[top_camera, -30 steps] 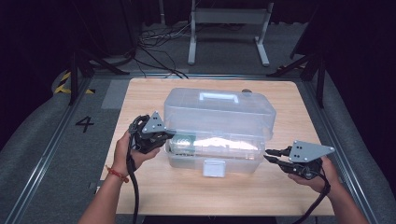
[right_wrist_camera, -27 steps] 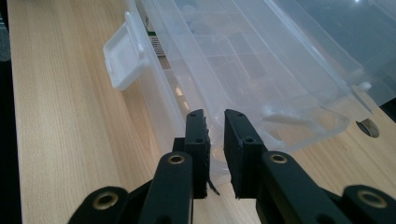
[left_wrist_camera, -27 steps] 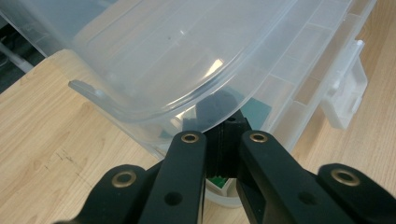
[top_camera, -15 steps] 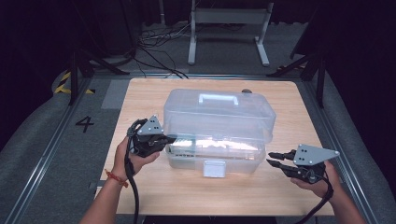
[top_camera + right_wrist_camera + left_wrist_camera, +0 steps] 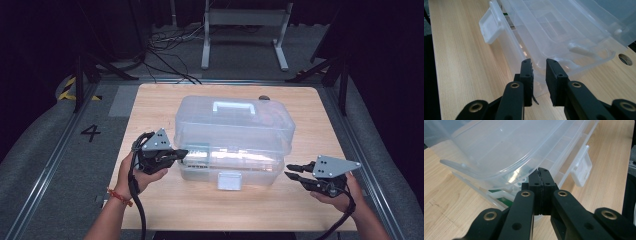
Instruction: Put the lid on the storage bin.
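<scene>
A: Entry. Clear plastic storage box point(image 5: 234, 137) sits near the middle of the wooden surface point(image 5: 150, 105), white handle point(image 5: 234, 106) on top of the lid, white latch point(image 5: 229, 180) on the front wall facing the person.

B: Left claw point(image 5: 181, 153)?

A: Jaws pressed together, nothing between the pads. In the left gripper view the tips point(image 5: 543, 181) sit right at the box's left end, just under the lid rim point(image 5: 499, 173). Whether they actually touch the plastic I cannot tell.

B: Right claw point(image 5: 292, 172)?

A: Jaws have just been opening a little; now a narrow gap stands between the pads, nothing held. In the high view it rests low over the surface, just beside the box's right front corner, tips pointing at it but apart from it.

B: Lid?

A: In the right gripper view the lid edge point(image 5: 584, 53) appears raised off the base point(image 5: 524, 47) at that end. Contents blurred through the plastic; something green shows at the left end point(image 5: 506, 200).
</scene>
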`<action>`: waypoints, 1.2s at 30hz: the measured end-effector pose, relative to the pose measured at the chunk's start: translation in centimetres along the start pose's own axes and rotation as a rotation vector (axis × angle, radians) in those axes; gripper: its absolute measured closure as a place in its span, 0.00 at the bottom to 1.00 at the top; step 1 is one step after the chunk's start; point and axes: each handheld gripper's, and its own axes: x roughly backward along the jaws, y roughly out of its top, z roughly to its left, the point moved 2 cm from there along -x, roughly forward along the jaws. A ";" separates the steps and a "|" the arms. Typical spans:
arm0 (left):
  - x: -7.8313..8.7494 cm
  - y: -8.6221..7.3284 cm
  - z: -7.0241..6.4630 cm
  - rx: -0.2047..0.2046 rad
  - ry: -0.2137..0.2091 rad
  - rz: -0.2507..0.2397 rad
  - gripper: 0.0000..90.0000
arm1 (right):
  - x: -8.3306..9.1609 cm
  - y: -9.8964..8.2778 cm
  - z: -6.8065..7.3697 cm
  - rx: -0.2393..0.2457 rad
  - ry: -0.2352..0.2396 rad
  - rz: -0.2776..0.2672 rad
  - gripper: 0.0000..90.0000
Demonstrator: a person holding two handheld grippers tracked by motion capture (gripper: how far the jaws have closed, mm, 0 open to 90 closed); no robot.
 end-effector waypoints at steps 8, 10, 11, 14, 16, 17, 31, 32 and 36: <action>0.2 -1.2 -0.4 -0.015 -0.007 0.027 1.00 | 0.0 -0.3 -0.1 -0.008 -0.001 0.007 0.85; 0.1 -1.6 -0.6 -0.009 -0.011 0.035 1.00 | -0.1 -0.4 -0.1 -0.013 -0.003 0.009 0.85; 0.0 -1.7 -0.6 -0.011 -0.009 0.039 1.00 | -0.1 -0.4 -0.1 -0.016 -0.004 0.010 0.85; -0.2 -2.3 -0.8 -0.022 -0.004 0.065 1.00 | -0.1 -0.5 -0.1 -0.019 -0.004 0.009 0.85; -0.3 -2.4 -0.8 -0.022 0.007 0.080 1.00 | -0.1 -0.5 -0.1 -0.020 -0.003 0.009 0.85; -0.4 -2.8 -0.8 -0.020 0.008 0.093 1.00 | -0.2 -0.6 -0.1 -0.018 -0.006 0.015 0.85; -0.4 -4.7 -1.2 -0.045 0.047 0.165 1.00 | 0.1 -1.4 -0.3 -0.028 -0.024 0.039 0.83; -0.4 -5.0 -1.3 -0.062 0.067 0.179 0.98 | 0.2 -1.7 -0.2 -0.028 -0.026 0.049 0.82; -0.5 -6.2 -1.6 -0.093 0.128 0.234 0.89 | 0.3 -2.8 -0.4 -0.022 -0.052 0.080 0.77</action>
